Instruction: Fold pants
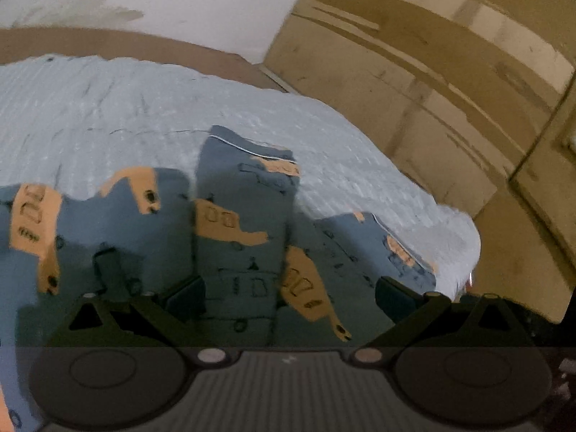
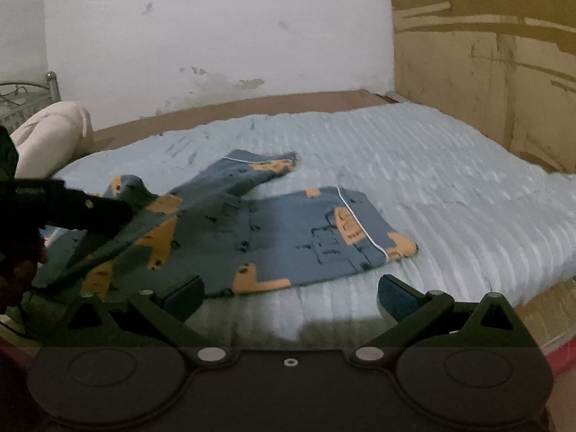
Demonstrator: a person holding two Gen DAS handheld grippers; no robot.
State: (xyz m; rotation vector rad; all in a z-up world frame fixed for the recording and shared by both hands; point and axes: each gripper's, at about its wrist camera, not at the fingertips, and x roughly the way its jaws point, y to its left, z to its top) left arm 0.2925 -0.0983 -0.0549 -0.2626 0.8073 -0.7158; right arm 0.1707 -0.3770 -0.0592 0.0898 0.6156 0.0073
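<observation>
Blue pants with orange patches (image 2: 288, 230) lie spread on a light blue bedspread (image 2: 432, 180), both legs pointing away, one bent to the far side. In the left wrist view the pants (image 1: 237, 237) fill the space under my left gripper (image 1: 288, 298), which hovers open just above the cloth. My right gripper (image 2: 288, 298) is open and empty near the bed's front edge, just short of the near pant leg. The left gripper's body (image 2: 72, 205) shows as a dark shape over the waist end at the left of the right wrist view.
A cream pillow (image 2: 50, 140) lies at the bed's far left by a metal headboard (image 2: 21, 93). A white wall (image 2: 216, 36) runs behind the bed. Brown cardboard panels (image 2: 486, 72) stand along the right side.
</observation>
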